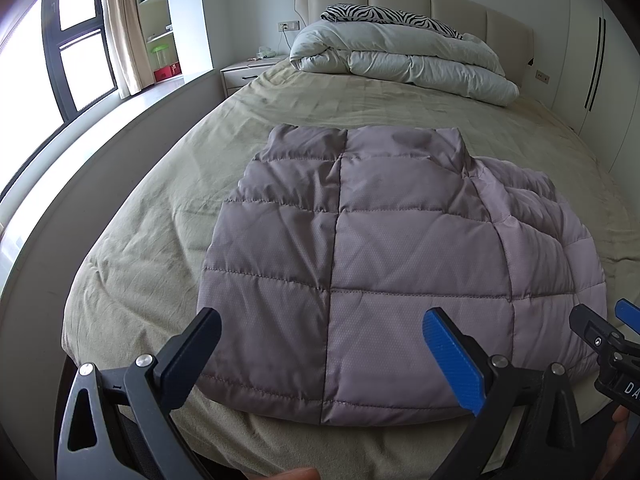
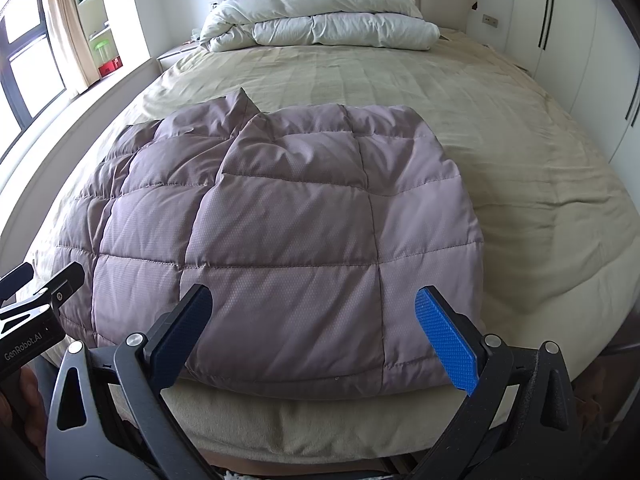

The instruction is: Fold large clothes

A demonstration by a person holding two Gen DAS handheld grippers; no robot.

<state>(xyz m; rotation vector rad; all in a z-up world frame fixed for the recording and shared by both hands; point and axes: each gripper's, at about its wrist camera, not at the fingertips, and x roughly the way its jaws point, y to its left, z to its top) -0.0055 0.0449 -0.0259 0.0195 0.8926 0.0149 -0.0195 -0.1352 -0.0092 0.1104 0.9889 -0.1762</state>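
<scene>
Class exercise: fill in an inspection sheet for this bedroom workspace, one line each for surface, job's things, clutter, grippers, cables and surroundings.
Surface: bed with a wrinkled beige sheet.
Job's things: quilted mauve jacket lying flat near the bed's near edge, partly folded.
Clutter: white duvet bundled at the headboard, zebra pillow behind it.
Grippers: left hand-held gripper and right hand-held gripper both open, holding nothing.
Cables: one plugged into the wall socket.
Surroundings: window, curtain, shelves, nightstand.

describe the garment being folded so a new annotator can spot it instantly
Start at the big bed under its beige sheet. At the foot end, nearest both cameras, lies the puffer jacket: mauve-grey, stitched into square quilted panels. The only other bulky textile, the white duvet, is bundled at the headboard.
</scene>
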